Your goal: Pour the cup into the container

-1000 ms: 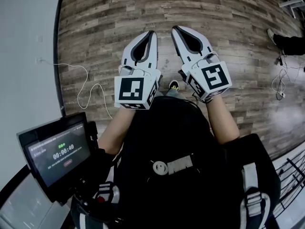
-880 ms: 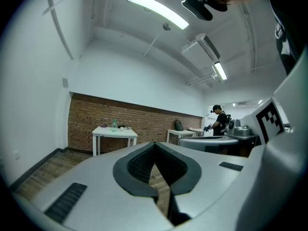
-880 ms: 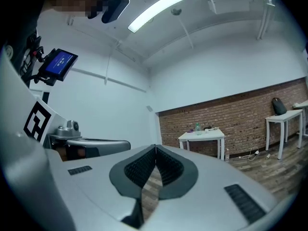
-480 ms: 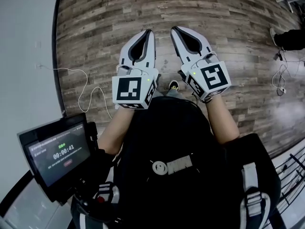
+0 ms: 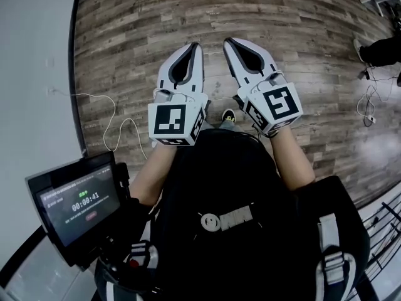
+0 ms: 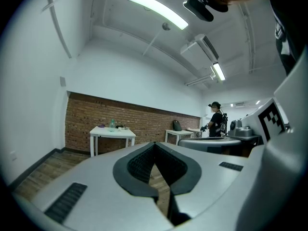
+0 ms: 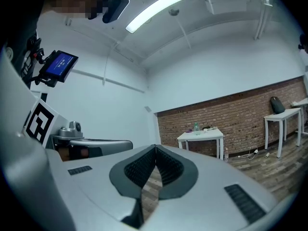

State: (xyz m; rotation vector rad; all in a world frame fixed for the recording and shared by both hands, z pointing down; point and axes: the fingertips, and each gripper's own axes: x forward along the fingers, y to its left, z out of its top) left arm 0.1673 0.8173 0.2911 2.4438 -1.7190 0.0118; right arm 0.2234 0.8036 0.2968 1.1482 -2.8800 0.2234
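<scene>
Left gripper (image 5: 198,44): jaws together, pads meeting at the tip, nothing between them; it points level, over the floor
Right gripper (image 5: 226,41): jaws also together and empty; it is just beside the left one, tips near each other but apart
Marker cubes: one on the back of each gripper, left cube (image 5: 175,121) and right cube (image 5: 279,103), both facing up to the head camera
Floor (image 5: 282,17): grey-brown wooden planks, a white cable (image 5: 119,127) lying on it at the left
Screen (image 5: 78,202): small dark monitor low at the person's left side, showing a timer
White table (image 7: 201,134): far off against the brick wall (image 7: 250,112), with a greenish bottle (image 7: 196,127) and some small things on it
Cup and container: I cannot tell where they are; the things on the far table are too small to name
Other person (image 6: 215,121): in black clothes, standing far away at another table
</scene>
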